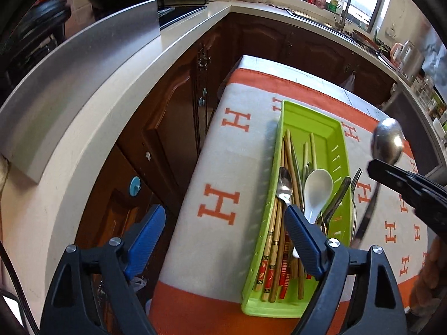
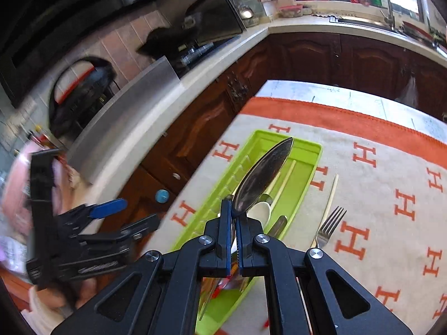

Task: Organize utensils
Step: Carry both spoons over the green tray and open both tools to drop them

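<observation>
My long green plastic tray (image 1: 290, 304) already held most utensils. My right tongs (image 2: 234, 217) gripped a big metal spoon (image 2: 265, 176) — my left tongs (image 1: 223, 229) were open, empty. A metal fork (image 2: 327, 227) and one pale chopstick (image 2: 331, 195) lay right of the tray.

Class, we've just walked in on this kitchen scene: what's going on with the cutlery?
A person is sorting utensils with two hand-held grippers. The right gripper is shut on a metal spoon, held above the green tray. The left gripper is open and holds nothing. Chopsticks and a white spoon lie in the tray; a fork lies on the cloth beside it.
</observation>
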### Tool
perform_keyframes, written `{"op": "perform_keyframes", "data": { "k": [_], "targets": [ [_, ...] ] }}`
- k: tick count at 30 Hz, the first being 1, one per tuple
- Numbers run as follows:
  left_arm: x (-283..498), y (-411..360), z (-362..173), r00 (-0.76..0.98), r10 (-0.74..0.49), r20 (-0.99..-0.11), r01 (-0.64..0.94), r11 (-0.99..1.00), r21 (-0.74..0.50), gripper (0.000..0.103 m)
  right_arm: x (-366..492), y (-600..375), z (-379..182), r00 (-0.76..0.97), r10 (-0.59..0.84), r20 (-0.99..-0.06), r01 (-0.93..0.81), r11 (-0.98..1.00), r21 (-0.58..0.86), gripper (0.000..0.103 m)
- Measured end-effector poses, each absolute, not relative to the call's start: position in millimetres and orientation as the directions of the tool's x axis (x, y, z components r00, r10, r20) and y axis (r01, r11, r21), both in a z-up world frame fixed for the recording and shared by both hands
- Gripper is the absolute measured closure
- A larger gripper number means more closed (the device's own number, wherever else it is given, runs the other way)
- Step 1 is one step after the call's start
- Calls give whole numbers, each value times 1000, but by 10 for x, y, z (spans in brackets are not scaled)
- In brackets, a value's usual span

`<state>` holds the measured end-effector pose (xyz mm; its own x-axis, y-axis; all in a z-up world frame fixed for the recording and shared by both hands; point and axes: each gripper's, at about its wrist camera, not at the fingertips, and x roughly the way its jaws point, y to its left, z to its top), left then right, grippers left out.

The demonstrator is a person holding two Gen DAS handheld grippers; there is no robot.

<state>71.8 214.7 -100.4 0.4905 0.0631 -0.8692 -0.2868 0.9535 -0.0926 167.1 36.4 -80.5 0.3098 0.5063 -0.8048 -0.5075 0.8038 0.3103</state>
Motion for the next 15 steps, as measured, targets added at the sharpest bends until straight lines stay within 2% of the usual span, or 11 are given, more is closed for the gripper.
{"op": "perform_keyframes", "data": {
  "k": [8, 15],
  "targets": [
    [644, 2248, -1084, 493, 89, -866, -306, 949, -77, 17, 1900, 670, -1345, 263, 355, -897, -481, 854, 197, 100],
    [680, 2291, -1113, 501, 78, -862, -311, 946, -95, 17, 2010, 496, -1396, 246, 365, -898, -429, 872, 237, 86]
  ]
}}
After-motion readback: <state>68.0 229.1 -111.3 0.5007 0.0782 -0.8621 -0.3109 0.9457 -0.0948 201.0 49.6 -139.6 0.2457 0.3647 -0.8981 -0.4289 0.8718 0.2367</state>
